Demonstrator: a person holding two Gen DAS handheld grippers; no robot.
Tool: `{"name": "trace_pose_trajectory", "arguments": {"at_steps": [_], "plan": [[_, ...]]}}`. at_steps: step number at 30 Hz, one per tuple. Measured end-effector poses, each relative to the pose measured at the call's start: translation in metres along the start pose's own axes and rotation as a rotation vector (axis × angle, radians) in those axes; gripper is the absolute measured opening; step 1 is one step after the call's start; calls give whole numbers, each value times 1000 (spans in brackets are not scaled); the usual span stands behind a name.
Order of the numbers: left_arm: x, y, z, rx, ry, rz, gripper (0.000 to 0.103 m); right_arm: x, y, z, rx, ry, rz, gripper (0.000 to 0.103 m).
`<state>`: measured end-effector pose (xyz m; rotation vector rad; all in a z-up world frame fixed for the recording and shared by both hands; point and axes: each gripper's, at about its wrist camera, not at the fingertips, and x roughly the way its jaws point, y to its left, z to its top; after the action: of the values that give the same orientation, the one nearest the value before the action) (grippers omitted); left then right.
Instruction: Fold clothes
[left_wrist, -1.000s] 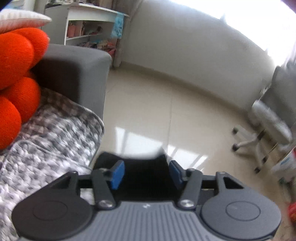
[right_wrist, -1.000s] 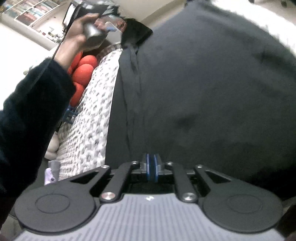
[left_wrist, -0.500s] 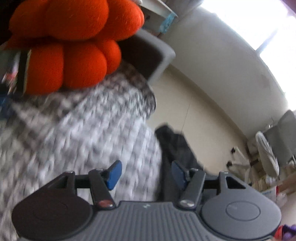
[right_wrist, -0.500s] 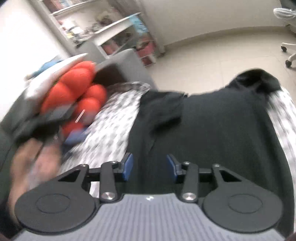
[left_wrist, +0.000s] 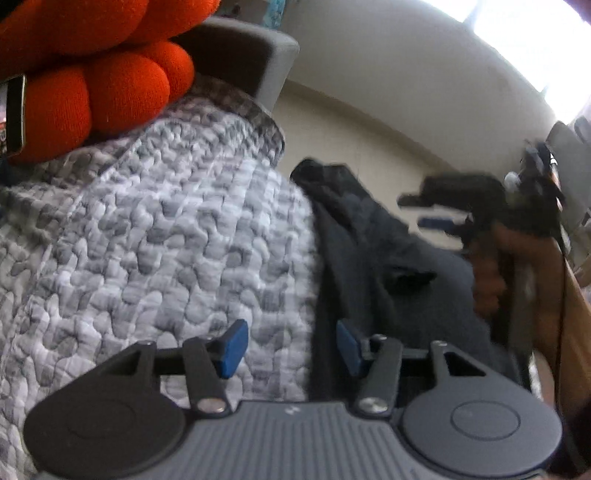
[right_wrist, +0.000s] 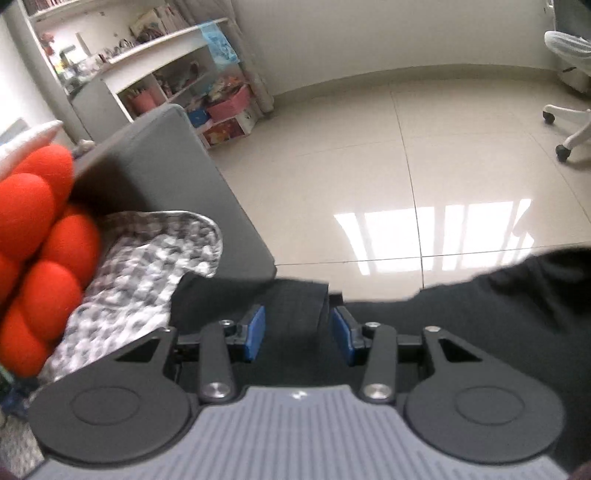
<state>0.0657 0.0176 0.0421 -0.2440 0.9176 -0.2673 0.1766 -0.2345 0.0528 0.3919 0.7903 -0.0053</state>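
A black garment (left_wrist: 388, 251) lies spread on the quilted grey sofa cover (left_wrist: 166, 221), its far edge near the sofa's front. My left gripper (left_wrist: 290, 347) hovers over the garment's left edge where it meets the cover. Its jaws are closing and nothing is pressed between the blue pads. My right gripper (right_wrist: 298, 336) is open above a flat strip of the black garment (right_wrist: 480, 314) at the sofa's edge. In the left wrist view the right gripper (left_wrist: 424, 212) shows blurred at the right, held by a hand (left_wrist: 487, 266).
A knotted orange cushion (right_wrist: 37, 221) rests on the cover (right_wrist: 147, 280) against the grey sofa arm (right_wrist: 166, 166). Beyond lie a tiled floor (right_wrist: 369, 166), a white shelf unit (right_wrist: 166, 66) with toys, and a white office chair (right_wrist: 569, 110) at the right.
The right gripper was shut on the garment, then opened and swept toward the sofa arm end. The left gripper swung from facing the floor to over the cover and the garment's edge.
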Motion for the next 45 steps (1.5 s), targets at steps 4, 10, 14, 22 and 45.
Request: {"name": "trace_pose_trajectory", "arguments": {"at_steps": [4,10,14,22,45], "plan": [[7,-1,-3,13,25,22,53,34,-1,10,5,42,11,46],[11,-6,-6,53,36,53,52,46,7,5,-64,55,-5,7],[12,-8,-7,79,29,75,50,20,18,0,-142,-54,-46,5],[13,-13,-11,118,21,127,42,6,23,-9,-184,-121,-195,5],[14,-8,-6,99,46,122,40,24,111,14,-545,-91,-102,54]]}}
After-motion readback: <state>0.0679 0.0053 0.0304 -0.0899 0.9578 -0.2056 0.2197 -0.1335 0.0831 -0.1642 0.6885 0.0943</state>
